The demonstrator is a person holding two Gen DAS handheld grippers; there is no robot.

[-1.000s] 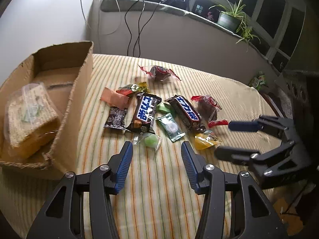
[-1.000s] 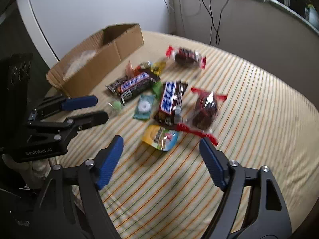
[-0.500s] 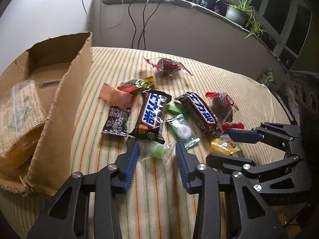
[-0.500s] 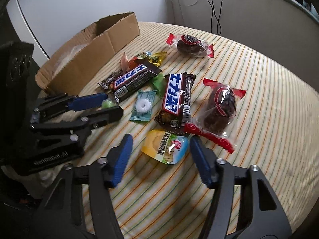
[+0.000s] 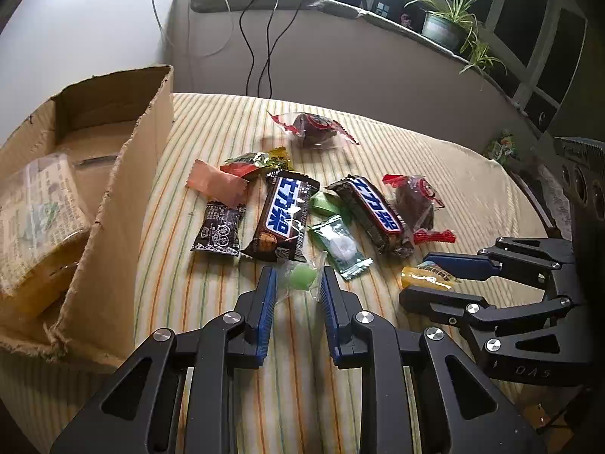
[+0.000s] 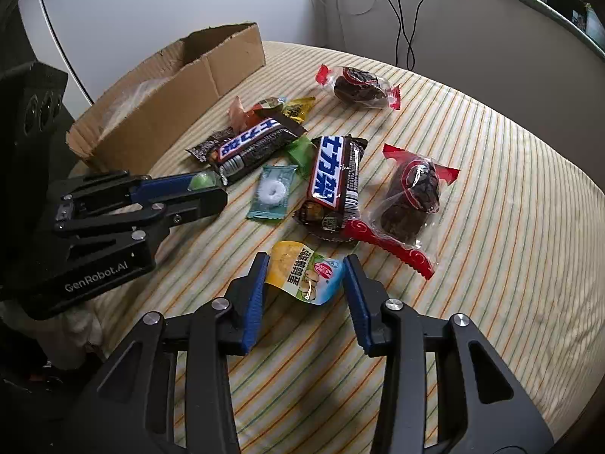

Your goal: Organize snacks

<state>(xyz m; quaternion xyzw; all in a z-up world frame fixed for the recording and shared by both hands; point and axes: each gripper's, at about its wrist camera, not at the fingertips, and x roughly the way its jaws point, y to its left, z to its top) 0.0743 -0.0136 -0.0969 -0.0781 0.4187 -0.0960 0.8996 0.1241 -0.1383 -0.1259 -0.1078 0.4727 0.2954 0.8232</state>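
Snacks lie on a striped tablecloth [image 5: 378,143]. My left gripper [image 5: 297,282] straddles a green candy in a clear wrapper [image 5: 300,278], its pads touching the wrapper edges; it also shows in the right wrist view [image 6: 200,181]. My right gripper [image 6: 304,276] straddles a yellow and blue snack packet [image 6: 302,274], jaws close against its sides; the left wrist view shows it [image 5: 427,278] between those fingers. Two Snickers bars [image 5: 285,215] [image 5: 372,213], a green mint packet [image 5: 340,244] and red-wrapped dates [image 5: 414,204] lie beyond.
An open cardboard box [image 5: 124,174] stands at the left with a bagged snack [image 5: 34,212] inside. A small black packet [image 5: 219,232], an orange wrapper [image 5: 215,183] and another date pack [image 5: 314,130] lie farther off. A wall and a ledge with plants [image 5: 446,26] stand behind.
Both grippers moved forward and down onto the table and narrowed: the left around the green candy, the right around the yellow and blue packet.
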